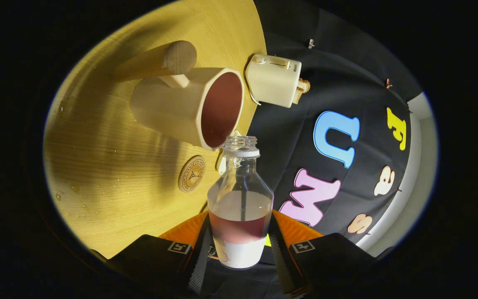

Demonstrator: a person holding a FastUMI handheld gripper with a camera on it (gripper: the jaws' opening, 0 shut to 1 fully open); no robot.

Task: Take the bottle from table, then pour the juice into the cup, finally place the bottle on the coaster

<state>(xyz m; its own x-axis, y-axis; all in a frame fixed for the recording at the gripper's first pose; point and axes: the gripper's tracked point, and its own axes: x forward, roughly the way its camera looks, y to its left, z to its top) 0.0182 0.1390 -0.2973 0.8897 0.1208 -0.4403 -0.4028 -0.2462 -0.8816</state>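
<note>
- The tool (240, 245) is clamped on the bottle (240, 199): both fingers press against the lower body of the bottle, one on each side, so the bottle sits squarely between them.
- The bottle is clear, has no cap on its threaded neck, and carries a white label near its base. Red juice (239, 228) fills only the lower part of it; the upper part looks see-through.
- The open mouth of the bottle points away from the tool and reaches the rim of the cup (193, 106), just ahead of the fingers. Whether the neck touches the rim I cannot tell.
- The cup is pale, with a thick wooden handle (160, 61) on the side farther from the bottle. Its inside shows dark red.
- The round coaster (191, 173), with a stamped mark on its face, lies on the bench (110, 166) just beside the bottle's shoulder and near the cup, apart from both.
- Beyond the cup, at the far edge of the bench, stands a small cream toaster (275, 79) with a slice of bread (303, 89) sticking out of it.
- Small drops of liquid dot the wooden surface of the bench near the coaster.
</note>
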